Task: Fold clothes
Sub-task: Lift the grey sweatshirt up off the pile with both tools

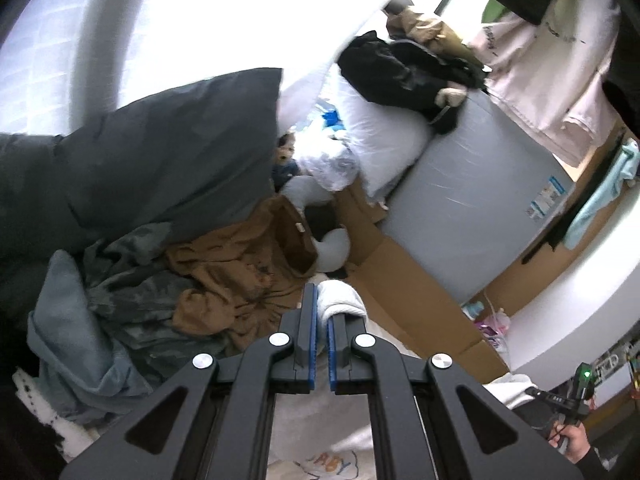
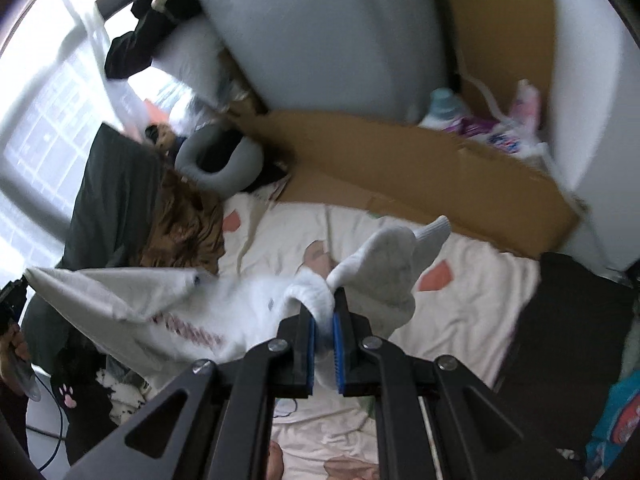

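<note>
A cluttered bed (image 2: pixel 472 312) lies below you — your left gripper (image 1: pixel 322 320) and right gripper (image 2: pixel 324 320) each clamp white socks (image 2: pixel 384 264), lifted clear, probably for pairing.

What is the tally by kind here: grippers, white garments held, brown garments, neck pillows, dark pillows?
Grippers: 2, left gripper and right gripper
White garment: 1
Brown garment: 1
Grey neck pillow: 1
Dark pillow: 1
Total: 6
</note>
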`<move>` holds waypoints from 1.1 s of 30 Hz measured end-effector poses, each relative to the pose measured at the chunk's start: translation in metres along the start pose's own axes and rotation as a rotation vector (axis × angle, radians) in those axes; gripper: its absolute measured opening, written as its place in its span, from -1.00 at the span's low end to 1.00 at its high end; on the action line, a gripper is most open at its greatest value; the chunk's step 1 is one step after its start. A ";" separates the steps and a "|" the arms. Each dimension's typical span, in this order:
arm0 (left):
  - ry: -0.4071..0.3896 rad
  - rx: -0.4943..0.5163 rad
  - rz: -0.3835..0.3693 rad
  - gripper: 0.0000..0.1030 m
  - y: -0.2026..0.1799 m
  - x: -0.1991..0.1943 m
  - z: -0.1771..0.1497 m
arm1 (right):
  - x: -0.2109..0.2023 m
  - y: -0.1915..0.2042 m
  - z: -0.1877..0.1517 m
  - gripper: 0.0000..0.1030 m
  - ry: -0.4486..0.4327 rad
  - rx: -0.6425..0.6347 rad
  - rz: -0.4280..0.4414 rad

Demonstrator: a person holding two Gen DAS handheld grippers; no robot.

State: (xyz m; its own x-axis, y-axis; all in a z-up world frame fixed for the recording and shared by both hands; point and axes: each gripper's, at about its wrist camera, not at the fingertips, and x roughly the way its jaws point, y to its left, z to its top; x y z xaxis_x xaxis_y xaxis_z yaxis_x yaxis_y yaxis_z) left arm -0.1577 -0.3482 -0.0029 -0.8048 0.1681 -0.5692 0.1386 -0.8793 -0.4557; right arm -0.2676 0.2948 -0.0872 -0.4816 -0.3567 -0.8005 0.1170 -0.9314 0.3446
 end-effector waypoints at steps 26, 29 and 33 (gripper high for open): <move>-0.019 0.079 -0.301 -0.95 -0.144 -0.046 0.029 | -0.257 -0.075 -0.012 -0.87 -0.266 0.078 -0.175; -0.037 0.095 -0.331 -0.95 -0.157 -0.070 0.031 | -0.289 -0.074 -0.016 -0.87 -0.312 0.080 -0.180; -0.053 0.103 -0.376 -0.95 -0.171 -0.099 0.030 | -0.336 -0.069 -0.025 -0.87 -0.376 0.073 -0.187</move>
State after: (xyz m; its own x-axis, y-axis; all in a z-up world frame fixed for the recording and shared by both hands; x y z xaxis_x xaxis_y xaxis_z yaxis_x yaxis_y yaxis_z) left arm -0.1190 -0.2276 0.1519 -0.8176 0.4662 -0.3379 -0.2283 -0.8013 -0.5530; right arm -0.0924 0.4772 0.1455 -0.7738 -0.1183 -0.6223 -0.0579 -0.9651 0.2554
